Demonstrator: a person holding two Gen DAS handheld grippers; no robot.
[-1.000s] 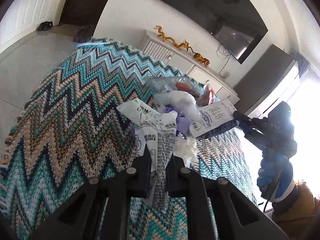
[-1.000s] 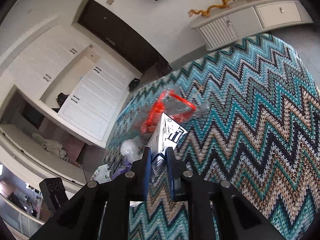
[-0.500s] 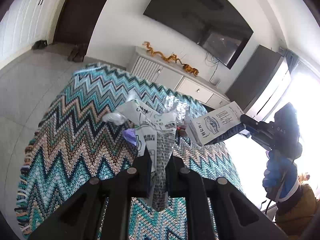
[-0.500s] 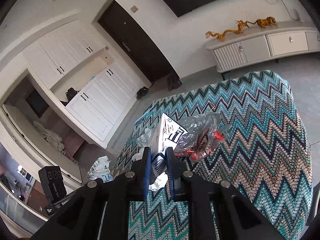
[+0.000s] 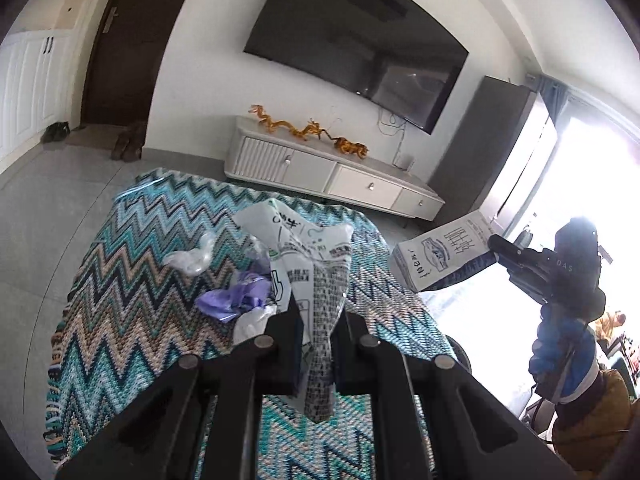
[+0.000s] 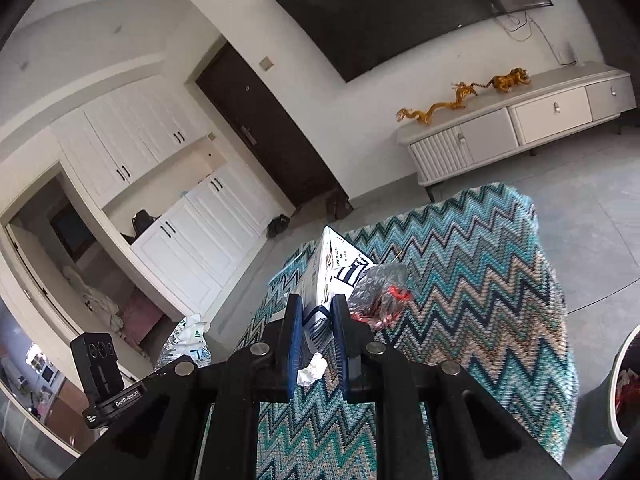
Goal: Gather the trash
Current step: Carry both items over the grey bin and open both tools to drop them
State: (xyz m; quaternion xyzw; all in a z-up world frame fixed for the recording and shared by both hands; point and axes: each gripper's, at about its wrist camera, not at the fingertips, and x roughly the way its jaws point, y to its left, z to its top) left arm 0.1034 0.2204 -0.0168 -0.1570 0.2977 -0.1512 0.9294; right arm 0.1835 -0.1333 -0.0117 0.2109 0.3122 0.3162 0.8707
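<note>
A zigzag cloth (image 5: 132,300) covers the worktop. The right gripper (image 6: 316,338) has its fingers clamped on a milk carton (image 6: 332,272), held above the cloth; the left gripper (image 5: 318,344) pinches a printed plastic bag (image 5: 316,264). On the cloth lie a clear bag (image 6: 378,296) holding red bits, a purple wrapper (image 5: 236,300) and a crumpled tissue (image 6: 312,370)

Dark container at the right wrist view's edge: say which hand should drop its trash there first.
Right, probably: the right gripper, shut on the carton, has the container just beside it.
</note>
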